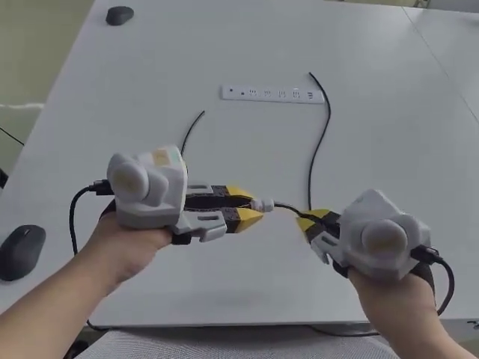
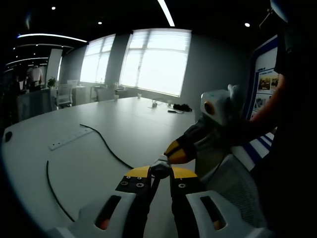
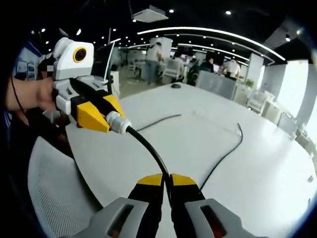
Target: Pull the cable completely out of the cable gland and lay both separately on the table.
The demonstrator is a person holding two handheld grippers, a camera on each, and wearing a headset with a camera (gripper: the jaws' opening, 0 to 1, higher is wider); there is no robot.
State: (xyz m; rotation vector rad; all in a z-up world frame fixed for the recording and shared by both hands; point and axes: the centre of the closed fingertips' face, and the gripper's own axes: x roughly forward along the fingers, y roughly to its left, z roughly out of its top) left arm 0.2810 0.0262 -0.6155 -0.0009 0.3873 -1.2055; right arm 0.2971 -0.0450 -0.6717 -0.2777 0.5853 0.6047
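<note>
A small white cable gland (image 1: 263, 204) sits on a black cable (image 1: 318, 149), held above the table's near edge. My left gripper (image 1: 256, 207) is shut on the gland (image 2: 161, 166), its yellow-tipped jaws pointing right. A short way along, my right gripper (image 1: 303, 221) is shut on the cable (image 3: 148, 148), which runs between its jaws (image 3: 167, 181) straight to the gland (image 3: 117, 123). Past the right gripper the cable trails away over the white table (image 1: 389, 127) toward the power strip. The left gripper (image 3: 91, 111) faces the right gripper view.
A white power strip (image 1: 273, 93) lies across the table's middle. A second short black cable (image 1: 191, 129) lies left of it. One dark mouse (image 1: 119, 14) sits at the far edge, another mouse (image 1: 21, 251) at the near left. People stand in the office behind.
</note>
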